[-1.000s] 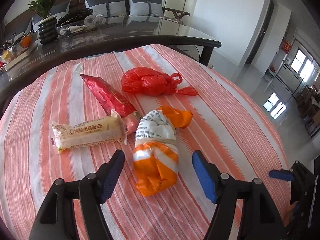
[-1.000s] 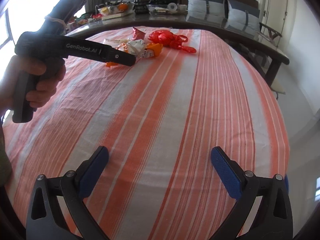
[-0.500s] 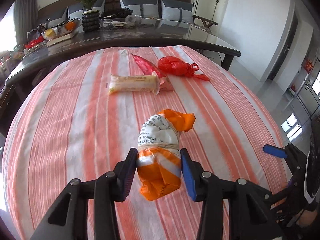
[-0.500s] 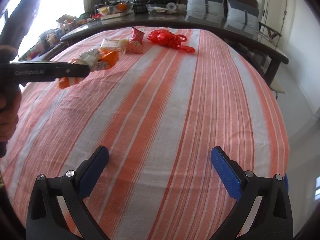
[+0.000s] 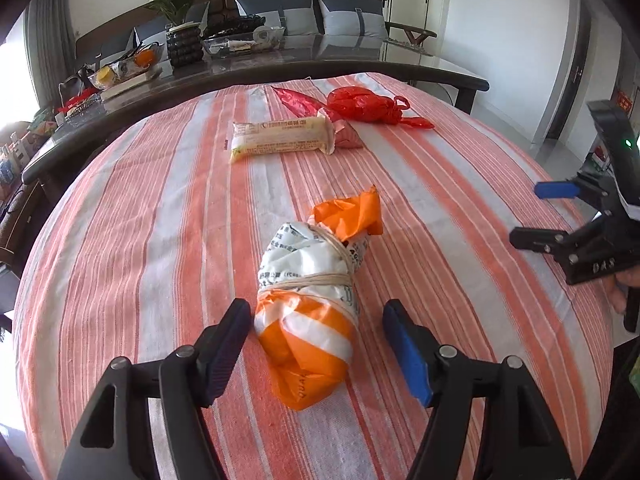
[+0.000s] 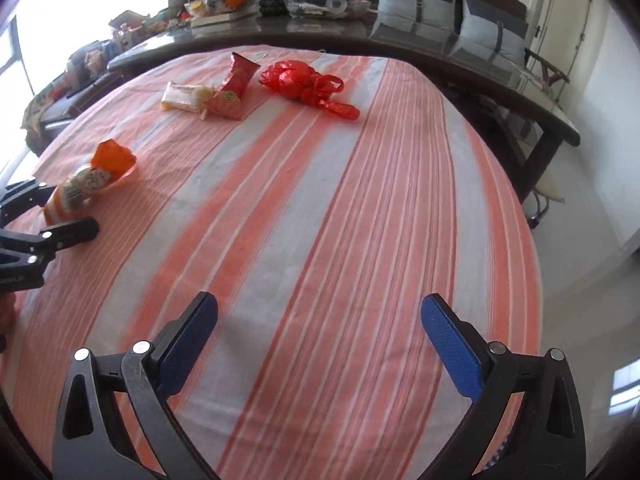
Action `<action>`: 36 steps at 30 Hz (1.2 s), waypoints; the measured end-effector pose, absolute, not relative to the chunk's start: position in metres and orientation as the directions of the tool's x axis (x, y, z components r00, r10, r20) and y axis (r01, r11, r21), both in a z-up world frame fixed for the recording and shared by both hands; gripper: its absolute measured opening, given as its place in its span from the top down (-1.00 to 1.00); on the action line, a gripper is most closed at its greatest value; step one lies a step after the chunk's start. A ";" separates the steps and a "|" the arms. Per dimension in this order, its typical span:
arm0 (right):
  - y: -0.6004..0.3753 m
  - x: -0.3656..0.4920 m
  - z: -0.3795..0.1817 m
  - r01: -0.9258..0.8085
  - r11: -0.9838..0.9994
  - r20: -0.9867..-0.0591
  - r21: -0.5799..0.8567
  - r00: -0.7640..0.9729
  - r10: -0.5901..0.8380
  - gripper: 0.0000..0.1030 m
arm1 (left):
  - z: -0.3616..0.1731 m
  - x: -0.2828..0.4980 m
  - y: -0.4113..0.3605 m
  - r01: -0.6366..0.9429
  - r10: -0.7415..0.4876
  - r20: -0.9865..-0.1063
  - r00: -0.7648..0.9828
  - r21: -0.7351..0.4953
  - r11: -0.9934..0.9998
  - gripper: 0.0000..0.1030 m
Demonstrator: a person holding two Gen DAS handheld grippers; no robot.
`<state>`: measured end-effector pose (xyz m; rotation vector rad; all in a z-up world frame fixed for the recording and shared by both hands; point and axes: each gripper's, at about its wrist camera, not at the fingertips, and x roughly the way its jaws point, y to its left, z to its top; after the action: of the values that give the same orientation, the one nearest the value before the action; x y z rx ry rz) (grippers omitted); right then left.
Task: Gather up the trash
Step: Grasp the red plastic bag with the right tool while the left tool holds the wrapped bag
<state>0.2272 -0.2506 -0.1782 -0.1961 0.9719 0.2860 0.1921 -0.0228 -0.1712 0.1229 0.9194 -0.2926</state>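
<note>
The striped cloth (image 6: 320,200) covers the whole table, and most of it is bare, with lots of room in the middle and on the right side. The cloth drops off at the right edge, where the floor shows. A long dark table (image 5: 360,64) runs along the far edge.

The orange and white bag (image 5: 316,304) lies on the cloth near the left side. It is long, tied with a string around the middle. Its orange tip points away toward the far edge, tilted a little right.

The left gripper (image 5: 320,344) is spread wide now, with a finger on each side of the bag's near end. The left finger looks to be just touching it and the right one is apart. Half a second ago it was squeezing the bag.

The right gripper (image 6: 320,344) is wide too and holds nothing, same as before.

Far off lie a cream packet (image 5: 280,140), a red snack bag (image 5: 300,102) and a red tied bag (image 5: 368,106), close together.
</note>
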 end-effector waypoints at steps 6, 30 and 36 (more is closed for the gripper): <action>-0.240 0.307 -0.185 -0.443 0.896 -0.837 -0.021 0.498 0.227 -1.00 | -0.172 0.193 -0.023 0.300 -0.195 -0.799 0.569 -0.019 0.954 -0.41; -0.251 0.259 -0.168 -0.211 0.977 -0.857 -0.017 0.506 0.094 0.28 | -0.173 0.196 -0.024 0.296 -0.187 -0.801 0.569 -0.014 0.955 -0.53; -0.223 0.170 -0.170 -0.296 0.950 -0.820 0.104 0.514 0.250 -0.08 | -0.173 0.191 -0.020 0.290 -0.187 -0.803 0.566 -0.018 0.957 -0.53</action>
<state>0.1697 -0.2235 -0.1702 -0.0509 0.9769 0.3282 0.1908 -0.0197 -0.1728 0.1207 0.9277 -0.2813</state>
